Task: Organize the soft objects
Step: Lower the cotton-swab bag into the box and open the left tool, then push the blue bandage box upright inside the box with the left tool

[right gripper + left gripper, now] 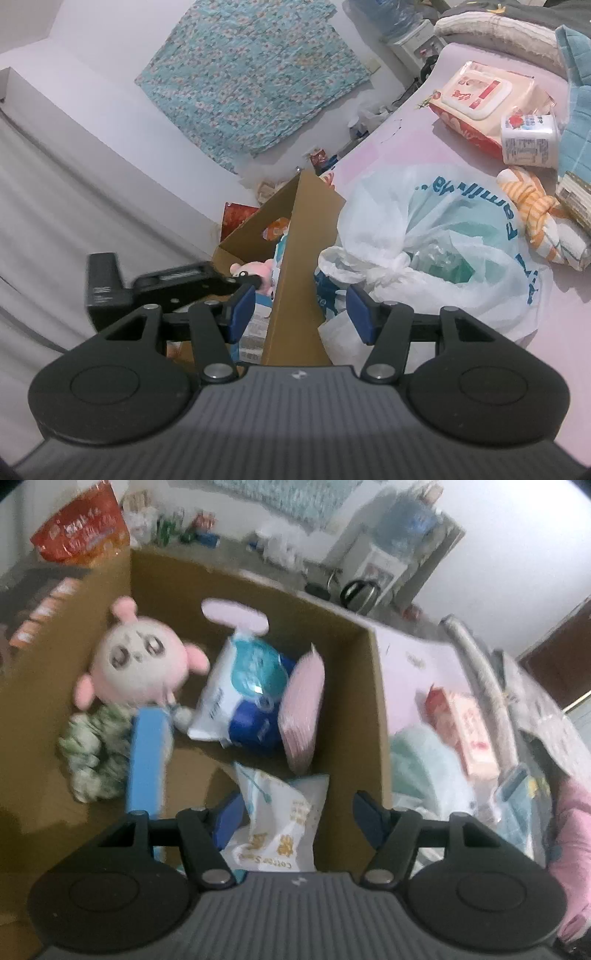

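Left hand-held gripper [299,816] hangs released over the cardboard box [373,709], a cotton-swab pack [284,812] lying loose between its fingers. Right hand-held gripper [301,310], released too, nears the white plastic bag [436,258] on the pink bed [388,147]. I judge my next move: grasp that bag.

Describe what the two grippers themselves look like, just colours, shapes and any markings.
Both look alike. The left gripper and the right gripper each have a grey ribbed body with a small white logo, two round black discs at the sides, black angular linkage arms with silver pivot bolts, and blue pads on the fingers. No cables or sleeves show.
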Demonstrator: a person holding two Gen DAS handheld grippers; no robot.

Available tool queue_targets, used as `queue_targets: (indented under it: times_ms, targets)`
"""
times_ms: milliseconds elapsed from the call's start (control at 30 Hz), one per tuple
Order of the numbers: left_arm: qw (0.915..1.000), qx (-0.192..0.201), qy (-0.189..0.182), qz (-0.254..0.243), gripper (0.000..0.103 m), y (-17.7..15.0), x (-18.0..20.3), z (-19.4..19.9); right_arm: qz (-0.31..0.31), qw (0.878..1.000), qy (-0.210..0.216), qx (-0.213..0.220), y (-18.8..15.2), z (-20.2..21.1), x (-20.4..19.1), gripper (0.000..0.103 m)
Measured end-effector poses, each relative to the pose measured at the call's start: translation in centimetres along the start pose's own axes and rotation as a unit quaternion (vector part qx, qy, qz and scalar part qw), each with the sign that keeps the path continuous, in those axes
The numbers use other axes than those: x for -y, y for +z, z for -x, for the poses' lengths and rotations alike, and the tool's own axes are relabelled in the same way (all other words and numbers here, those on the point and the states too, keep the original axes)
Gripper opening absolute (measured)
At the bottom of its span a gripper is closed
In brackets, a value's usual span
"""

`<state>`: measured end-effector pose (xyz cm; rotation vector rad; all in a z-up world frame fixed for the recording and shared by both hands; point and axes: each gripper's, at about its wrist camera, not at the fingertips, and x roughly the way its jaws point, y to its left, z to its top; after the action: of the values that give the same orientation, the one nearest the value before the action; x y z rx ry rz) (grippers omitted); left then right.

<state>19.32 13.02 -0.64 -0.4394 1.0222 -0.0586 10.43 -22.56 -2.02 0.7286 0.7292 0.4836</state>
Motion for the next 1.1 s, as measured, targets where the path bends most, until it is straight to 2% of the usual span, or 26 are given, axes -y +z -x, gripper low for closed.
queue_targets:
  times_ms: [67,133,167,233,300,400,533,833,967,1100]
  targets:
    - [0.9996,0.026,0.006,0.005,0.066,0.2,-0.8,2.0,0.000,1.000,0.000,0.000,-0.2,0.1,0.0,0.054]
    - [0.9979,0.053,0.036,0.012,0.060,0.3,-1.8,3.7,-0.002,1.000,0.000,-0.001,-0.3,0.1,0.1,0.054]
    - [0.9961,0.059,0.063,0.016,0.056,0.5,-2.3,4.1,-0.004,1.000,0.001,-0.002,-0.4,0.1,0.2,0.054]
    - [0.9933,0.054,0.098,0.030,0.049,0.8,-3.5,4.1,-0.007,1.000,0.002,-0.004,-0.5,-0.1,0.4,0.054]
    - [0.9921,0.034,0.110,0.050,0.038,1.1,-5.1,3.1,-0.012,1.000,0.005,-0.007,-0.7,-0.5,0.5,0.054]
    - [0.9897,0.012,0.127,0.064,0.031,1.2,-5.9,1.3,-0.013,1.000,0.009,-0.014,-1.0,-0.9,0.6,0.054]
    - [0.9892,-0.006,0.134,0.058,0.028,1.2,-5.5,-1.0,-0.013,1.000,0.007,-0.016,-0.9,-0.9,0.8,0.054]
    - [0.9939,-0.030,0.105,0.014,0.027,0.6,-1.8,-3.2,-0.034,0.999,-0.007,-0.014,-0.6,-0.7,2.9,0.055]
    - [0.9914,-0.030,0.127,-0.007,0.030,0.6,-1.0,-4.0,-0.040,0.999,-0.008,-0.019,-0.8,-1.0,3.3,0.055]
    - [0.9901,-0.038,0.135,0.006,0.038,0.7,-1.8,-4.7,-0.043,0.999,-0.009,-0.021,-0.8,-1.2,3.6,0.055]
